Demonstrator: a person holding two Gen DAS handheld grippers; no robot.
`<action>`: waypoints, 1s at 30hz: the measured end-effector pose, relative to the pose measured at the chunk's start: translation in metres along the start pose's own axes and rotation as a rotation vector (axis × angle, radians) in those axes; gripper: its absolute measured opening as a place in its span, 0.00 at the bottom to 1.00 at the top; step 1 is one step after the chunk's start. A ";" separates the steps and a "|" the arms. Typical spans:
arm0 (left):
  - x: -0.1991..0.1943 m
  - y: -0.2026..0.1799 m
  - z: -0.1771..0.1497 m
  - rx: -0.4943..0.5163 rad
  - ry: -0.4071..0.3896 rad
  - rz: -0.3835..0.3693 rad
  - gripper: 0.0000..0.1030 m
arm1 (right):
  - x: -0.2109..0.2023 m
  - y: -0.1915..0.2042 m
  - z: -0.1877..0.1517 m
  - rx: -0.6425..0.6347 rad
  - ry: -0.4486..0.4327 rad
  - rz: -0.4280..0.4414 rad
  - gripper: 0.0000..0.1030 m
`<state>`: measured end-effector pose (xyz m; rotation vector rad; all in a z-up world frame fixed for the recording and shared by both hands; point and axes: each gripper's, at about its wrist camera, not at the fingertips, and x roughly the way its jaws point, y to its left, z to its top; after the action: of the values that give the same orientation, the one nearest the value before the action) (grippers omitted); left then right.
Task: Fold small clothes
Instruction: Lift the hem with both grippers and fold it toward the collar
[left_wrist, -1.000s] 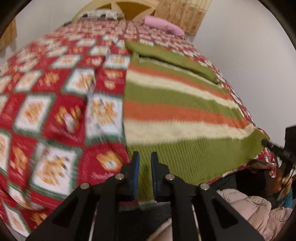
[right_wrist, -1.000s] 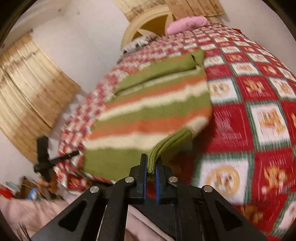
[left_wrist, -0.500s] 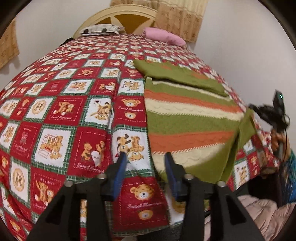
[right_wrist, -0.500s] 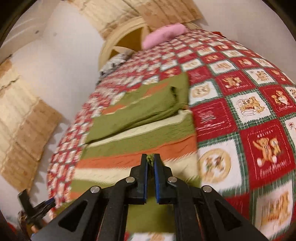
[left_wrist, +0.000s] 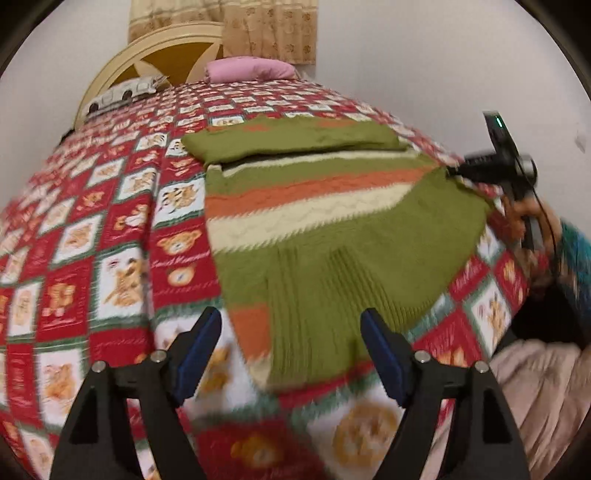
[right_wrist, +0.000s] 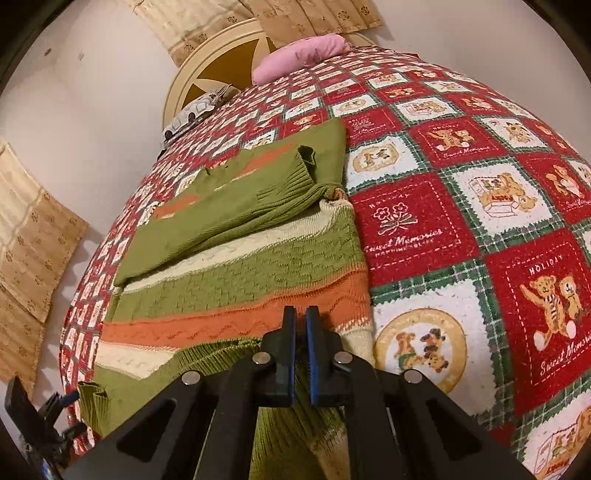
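A green, orange and cream striped knit sweater (left_wrist: 314, 206) lies on the bed, its sleeves folded across the top and its ribbed hem folded up over the body. My left gripper (left_wrist: 291, 350) is wide open and empty, just before the near edge of the sweater. My right gripper (right_wrist: 301, 332) is shut on the ribbed green hem (right_wrist: 295, 417), held over the orange stripe of the sweater (right_wrist: 236, 266). It also shows in the left wrist view (left_wrist: 480, 170) at the sweater's right edge.
A red and green teddy-bear quilt (left_wrist: 92, 240) covers the bed. A pink pillow (left_wrist: 251, 70) and a cream headboard (left_wrist: 162, 48) are at the far end. A pink padded garment (left_wrist: 535, 398) lies off the bed at lower right. A white wall (left_wrist: 424, 55) is close on the right.
My left gripper has opened wide and let go of the hem. My right gripper has carried the hem up over the sweater's body, so the lower part is folded.
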<state>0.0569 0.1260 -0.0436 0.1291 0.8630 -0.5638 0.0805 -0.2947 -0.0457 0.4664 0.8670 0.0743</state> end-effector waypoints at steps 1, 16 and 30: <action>0.007 0.004 0.003 -0.036 -0.002 -0.032 0.71 | -0.001 0.001 0.000 -0.005 -0.002 -0.003 0.04; 0.023 0.011 -0.013 -0.196 -0.031 -0.090 0.19 | -0.088 -0.016 0.002 -0.018 -0.200 0.051 0.65; 0.026 -0.007 -0.014 -0.136 -0.055 -0.051 0.16 | 0.000 0.059 -0.048 -0.584 0.080 -0.122 0.55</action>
<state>0.0569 0.1143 -0.0712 -0.0322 0.8499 -0.5516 0.0519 -0.2243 -0.0467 -0.1362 0.9038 0.2279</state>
